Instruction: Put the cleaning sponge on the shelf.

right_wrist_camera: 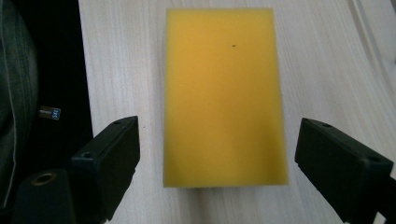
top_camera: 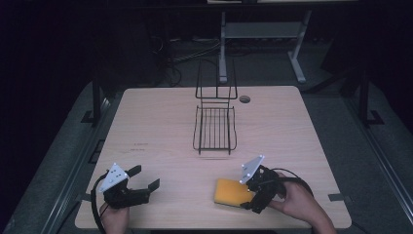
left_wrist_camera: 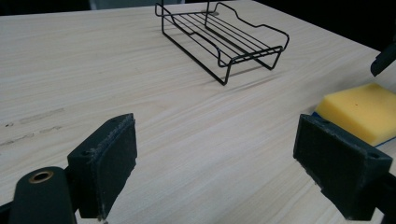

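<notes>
My right gripper (right_wrist_camera: 217,165) hangs wide open, straddling the yellow sponge (right_wrist_camera: 223,93) near the tabletop's (top_camera: 160,126) front edge; next, I'd judge, closing. My left gripper (top_camera: 144,178) idles open.

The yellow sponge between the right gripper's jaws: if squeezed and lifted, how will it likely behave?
The yellow sponge looks like soft foam, so it will probably compress under the jaws of the right gripper and weigh little. It lies flat on the wooden table, a flat slab, so pushed it should slide, not roll. A blue layer shows at its lower edge in the left gripper view; that side may be stiffer.
</notes>
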Motion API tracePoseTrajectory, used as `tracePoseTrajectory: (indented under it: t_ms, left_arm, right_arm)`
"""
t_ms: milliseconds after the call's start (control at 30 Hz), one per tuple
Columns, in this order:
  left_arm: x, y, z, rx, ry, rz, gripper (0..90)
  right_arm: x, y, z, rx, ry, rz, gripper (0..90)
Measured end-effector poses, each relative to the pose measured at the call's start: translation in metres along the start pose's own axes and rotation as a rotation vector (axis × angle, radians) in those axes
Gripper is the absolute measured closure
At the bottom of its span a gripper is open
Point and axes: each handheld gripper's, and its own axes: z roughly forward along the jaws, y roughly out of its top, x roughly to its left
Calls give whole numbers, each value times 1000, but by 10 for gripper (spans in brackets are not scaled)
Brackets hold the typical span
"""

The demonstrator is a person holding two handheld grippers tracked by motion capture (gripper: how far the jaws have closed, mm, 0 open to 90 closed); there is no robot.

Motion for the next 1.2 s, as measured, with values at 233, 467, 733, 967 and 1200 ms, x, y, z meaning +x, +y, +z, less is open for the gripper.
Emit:
tracePoseTrajectory:
  t_ms: [233, 467, 733, 967, 1200]
  left_arm:
    - [0, 0, 0, -1, 0, -1, 128]
    - [1, 0, -1, -3, 1, -5, 128]
    - [0, 0, 0, -3, -3, -4, 128]
    - [1, 0, -1, -7, -1, -6, 128]
    - [1, 0, -1, -6, -2, -6, 128]
  right_arm:
    - [-1, 5, 4, 10, 11, -4, 138]
    - [-2, 11, 8, 30, 13, -22, 138]
    - [-4, 18, 15, 51, 16, -34, 138]
    - [-4, 24, 20, 68, 20, -45, 137]
    - [-4, 26, 25, 90, 23, -46, 137]
